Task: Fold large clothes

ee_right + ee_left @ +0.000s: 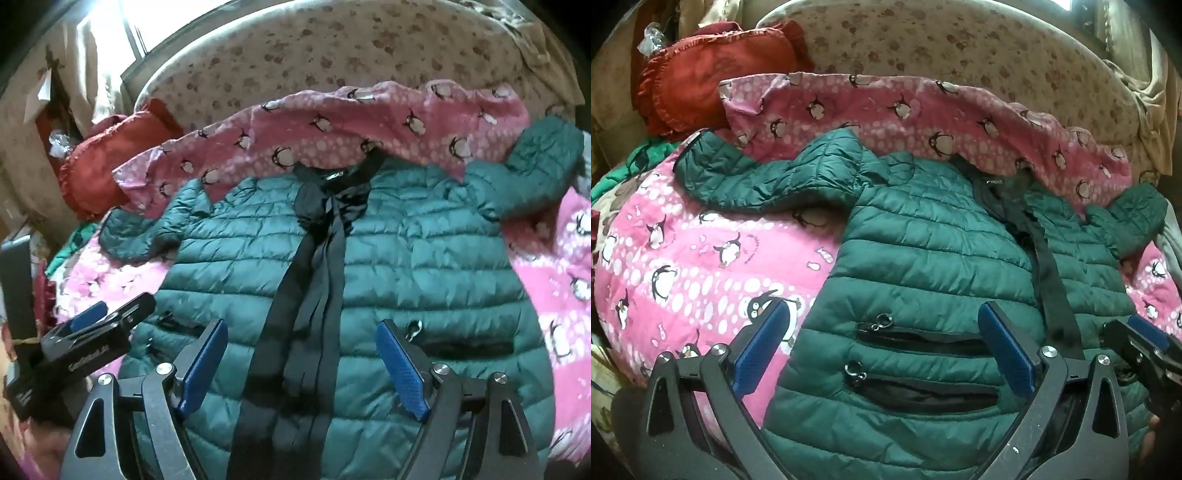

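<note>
Green quilted jacket (923, 236) lies front-up, spread on a pink penguin blanket (683, 266) that covers the bed. Collar end is at the far side, hem at the near side under both claws. Front is parted down the middle, with black lining and black zipper tape (314, 280) showing from collar to hem.

Sleeves: one sleeve (753, 177) stretches out to the left over the blanket; the other sleeve (535, 162) bends up at the far right, cuff against the bunched far edge of the blanket.

Pockets: two zipped pockets (923, 339) on the jacket's left-hand panel, one above the other, each with a metal ring pull. One more pocket (465, 347) on the right-hand panel, ring pull at its inner end.

Left claw (886, 321): jaws spread wide, blue pads apart, nothing between them. It hangs over the hem area of the left panel; one pad sits over the blanket, the other over the jacket by the pockets.

Right claw (299, 343): jaws also wide apart, holding nothing. It straddles the black zipper tape near the hem. Cannot tell whether either claw touches the fabric.

Claws are side by side, close together; each shows at the edge of the other's view.

Background: red frilled cushion (701, 88) beyond the blanket at far left, spotted beige headboard (960, 48) behind
</note>
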